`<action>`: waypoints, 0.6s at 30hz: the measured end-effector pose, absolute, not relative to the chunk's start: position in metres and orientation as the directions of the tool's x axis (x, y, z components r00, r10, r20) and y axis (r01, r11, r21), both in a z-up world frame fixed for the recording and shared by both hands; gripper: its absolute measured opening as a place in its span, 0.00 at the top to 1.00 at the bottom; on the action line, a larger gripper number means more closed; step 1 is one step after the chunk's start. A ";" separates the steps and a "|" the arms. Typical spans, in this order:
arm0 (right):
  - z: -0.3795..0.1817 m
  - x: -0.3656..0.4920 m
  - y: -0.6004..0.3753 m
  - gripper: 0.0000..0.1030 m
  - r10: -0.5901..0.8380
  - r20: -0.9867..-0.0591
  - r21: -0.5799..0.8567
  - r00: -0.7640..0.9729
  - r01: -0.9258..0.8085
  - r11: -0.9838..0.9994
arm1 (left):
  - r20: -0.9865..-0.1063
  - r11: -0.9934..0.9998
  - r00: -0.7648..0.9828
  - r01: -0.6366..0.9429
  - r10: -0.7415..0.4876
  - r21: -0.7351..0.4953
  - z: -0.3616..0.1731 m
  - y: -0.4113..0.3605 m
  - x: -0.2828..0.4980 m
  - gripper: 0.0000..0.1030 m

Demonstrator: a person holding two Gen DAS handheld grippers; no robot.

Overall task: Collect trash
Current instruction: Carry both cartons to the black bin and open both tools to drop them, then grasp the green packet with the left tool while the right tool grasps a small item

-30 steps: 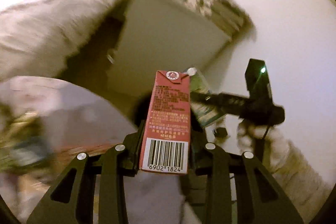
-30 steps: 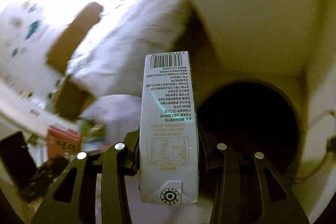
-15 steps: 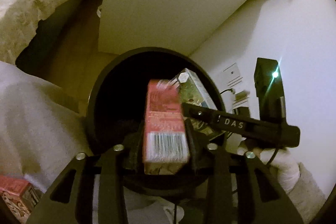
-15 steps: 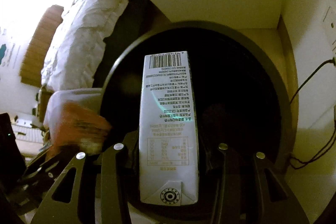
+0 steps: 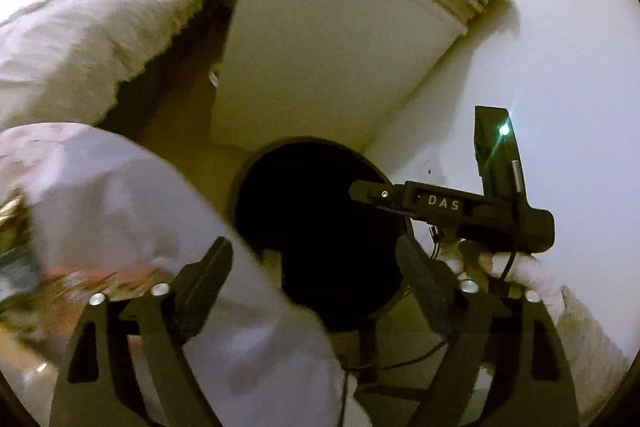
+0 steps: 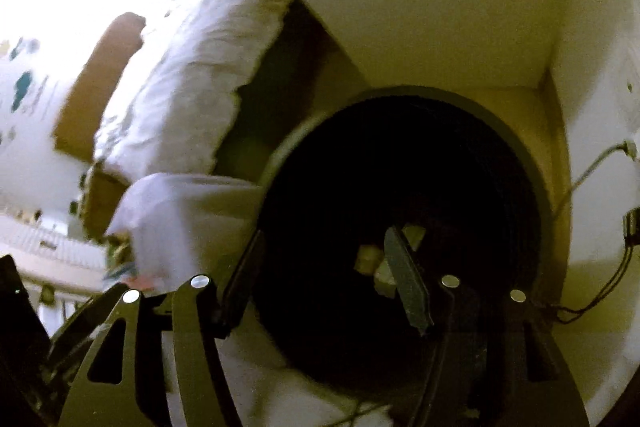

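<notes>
A round black trash bin (image 5: 320,227) stands on the floor in a corner; it also fills the right wrist view (image 6: 400,227). My left gripper (image 5: 316,247) is open and empty above the bin's mouth. My right gripper (image 6: 324,247) is open and empty over the bin; it shows from the side in the left wrist view (image 5: 372,193), over the bin's right rim. Pale bits of dropped cartons (image 6: 376,259) lie deep inside the bin. The red carton and the white carton are out of the jaws.
A grey-white cloth-covered mass (image 5: 140,219) lies left of the bin. A bed with a white quilt (image 5: 92,19) is further left. A white cabinet (image 5: 320,47) stands behind the bin. Wall cables (image 6: 624,247) hang to the right. Blurred trash (image 5: 24,259) lies at far left.
Both grippers opened over the bin. The red carton left my left gripper and the white carton left my right gripper; both dropped into the bin. Both grippers then pulled back.
</notes>
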State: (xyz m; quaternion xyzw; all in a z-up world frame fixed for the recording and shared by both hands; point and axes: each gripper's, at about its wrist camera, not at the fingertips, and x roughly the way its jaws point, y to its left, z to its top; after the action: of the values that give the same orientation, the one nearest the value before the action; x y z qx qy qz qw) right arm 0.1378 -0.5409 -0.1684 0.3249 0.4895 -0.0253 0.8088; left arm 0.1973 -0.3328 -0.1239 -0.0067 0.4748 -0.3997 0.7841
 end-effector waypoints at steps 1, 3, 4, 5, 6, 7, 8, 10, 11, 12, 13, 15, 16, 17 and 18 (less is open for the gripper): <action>-0.160 0.140 -0.528 0.38 0.285 -0.801 0.500 0.527 0.327 0.802 | -0.729 0.690 0.257 0.615 -0.634 -0.383 -0.118 -0.317 0.195 0.15; -0.141 0.144 -0.496 0.32 0.299 -0.784 0.489 0.545 0.244 0.837 | -0.718 0.716 0.309 0.595 -0.624 -0.366 -0.110 -0.288 0.192 0.14; -0.132 0.146 -0.479 0.32 0.312 -0.776 0.484 0.548 0.201 0.852 | -0.710 0.741 0.350 0.569 -0.611 -0.356 -0.105 -0.262 0.191 0.14; -0.125 0.148 -0.467 0.32 0.322 -0.771 0.480 0.548 0.170 0.861 | -0.705 0.755 0.373 0.554 -0.602 -0.351 -0.102 -0.246 0.193 0.14; -0.116 0.152 -0.448 0.32 0.341 -0.764 0.475 0.548 0.121 0.871 | -0.700 0.779 0.413 0.528 -0.583 -0.338 -0.099 -0.223 0.194 0.14; -0.107 0.156 -0.430 0.32 0.355 -0.758 0.464 0.548 0.071 0.883 | -0.696 0.806 0.455 0.498 -0.556 -0.319 -0.097 -0.199 0.197 0.13; -0.099 0.162 -0.411 0.32 0.366 -0.754 0.450 0.546 0.023 0.893 | -0.695 0.836 0.496 0.461 -0.520 -0.297 -0.096 -0.175 0.200 0.13; -0.086 0.173 -0.379 0.32 0.383 -0.747 0.424 0.543 -0.055 0.904 | -0.697 0.877 0.549 0.398 -0.462 -0.268 -0.096 -0.135 0.207 0.13; -0.080 0.179 -0.358 0.32 0.393 -0.744 0.401 0.541 -0.108 0.909 | -0.699 0.900 0.577 0.361 -0.423 -0.246 -0.098 -0.113 0.213 0.13; -0.075 0.185 -0.339 0.32 0.400 -0.745 0.380 0.533 -0.153 0.912 | -0.704 0.917 0.596 0.333 -0.386 -0.221 -0.101 -0.098 0.218 0.13; -0.072 0.190 -0.322 0.32 0.407 -0.748 0.363 0.525 -0.190 0.912 | -0.715 0.939 0.615 0.291 -0.331 -0.184 -0.104 -0.077 0.225 0.13; -0.071 0.207 -0.286 0.32 0.420 -0.755 0.336 0.503 -0.254 0.907 | -0.733 0.959 0.625 0.245 -0.268 -0.141 -0.116 -0.045 0.239 0.13; -0.073 0.214 -0.273 0.32 0.428 -0.757 0.331 0.495 -0.274 0.903 | -0.748 0.968 0.622 0.223 -0.231 -0.114 -0.126 -0.031 0.249 0.13; -0.075 0.229 -0.255 0.32 0.430 -0.761 0.319 0.486 -0.296 0.900 | -0.764 0.974 0.614 0.211 -0.200 -0.085 -0.134 -0.021 0.258 0.13; -0.079 0.243 -0.241 0.32 0.428 -0.766 0.308 0.480 -0.310 0.899 | -0.774 0.976 0.608 0.208 -0.180 -0.064 -0.140 -0.015 0.263 0.13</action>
State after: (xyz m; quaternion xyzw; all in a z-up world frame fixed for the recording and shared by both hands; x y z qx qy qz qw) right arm 0.2432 -0.2408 -0.0788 0.0639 0.4626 0.2150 0.8578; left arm 0.2632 -0.0146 -0.1404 0.0163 0.4295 -0.1082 0.8964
